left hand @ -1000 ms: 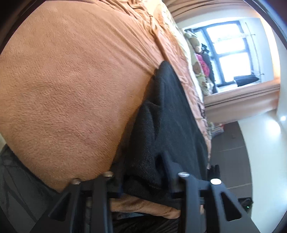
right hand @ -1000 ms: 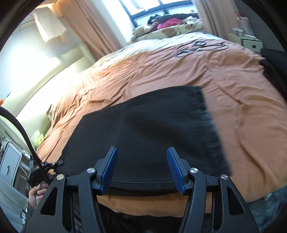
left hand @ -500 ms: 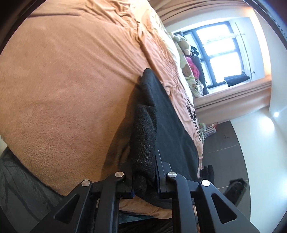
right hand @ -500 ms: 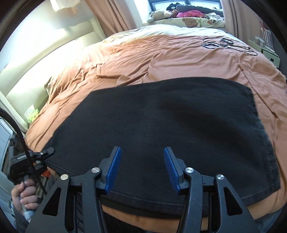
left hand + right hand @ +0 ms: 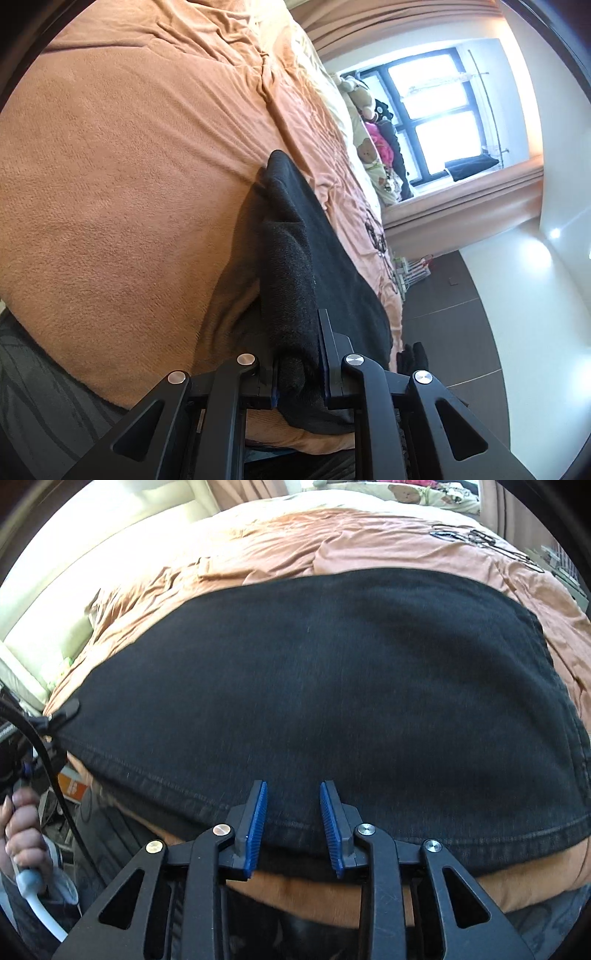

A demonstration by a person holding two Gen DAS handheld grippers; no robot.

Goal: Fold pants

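Black pants lie folded flat across the near part of an orange blanket on the bed. My left gripper is shut on the left end of the pants, the cloth bunched between its jaws and lifted a little. In the right wrist view that gripper shows at the far left, at the pants' corner. My right gripper hovers over the near hem of the pants, its blue pads apart with cloth beneath them, nothing clamped.
The orange blanket covers the whole bed. Black-framed glasses lie on it at the far right. Plush toys and pillows sit by the window. A dark floor lies beside the bed. A hand holds the left handle.
My left gripper has closed on the end of the pants. My right gripper has moved lower and closer to the near hem, its jaws narrowing.
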